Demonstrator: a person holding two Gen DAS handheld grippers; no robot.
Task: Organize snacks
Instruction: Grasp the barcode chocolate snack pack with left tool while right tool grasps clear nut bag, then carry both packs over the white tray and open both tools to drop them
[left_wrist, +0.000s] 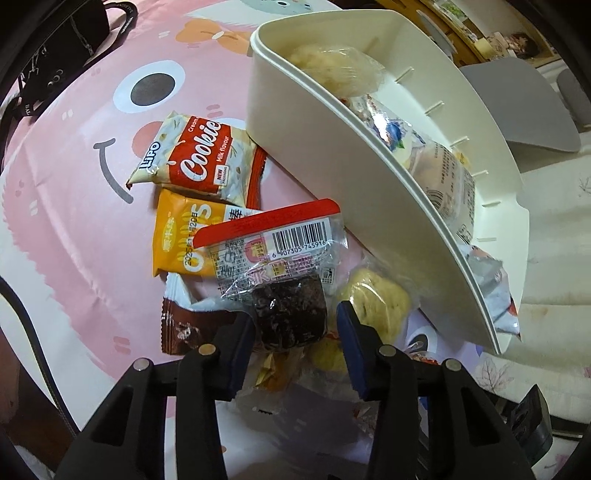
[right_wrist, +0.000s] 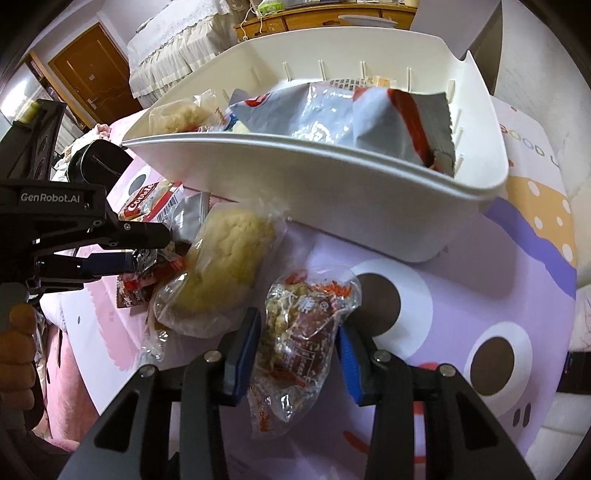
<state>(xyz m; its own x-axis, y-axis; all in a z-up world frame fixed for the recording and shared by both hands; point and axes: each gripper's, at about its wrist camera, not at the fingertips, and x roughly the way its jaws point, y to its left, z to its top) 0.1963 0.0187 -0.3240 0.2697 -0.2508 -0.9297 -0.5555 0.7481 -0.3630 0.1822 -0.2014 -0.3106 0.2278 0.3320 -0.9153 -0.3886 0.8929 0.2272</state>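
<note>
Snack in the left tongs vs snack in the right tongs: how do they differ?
The left tongs pinch a dark brown cake; the right tongs pinch a pale crumbly bar with red print. The cake's wrapper carries a red strip and a barcode; the bar's wrapper shows no barcode. The cake sits among a pile of packets; the bar lies apart on the purple cloth. Both wrappers are clear plastic, outside the white bin.

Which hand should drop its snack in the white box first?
Probably the right. Its gripper already holds the crumbly red snack pack right below the white bin, with open space ahead. The left gripper holds the dark cake among piled snacks.
</note>
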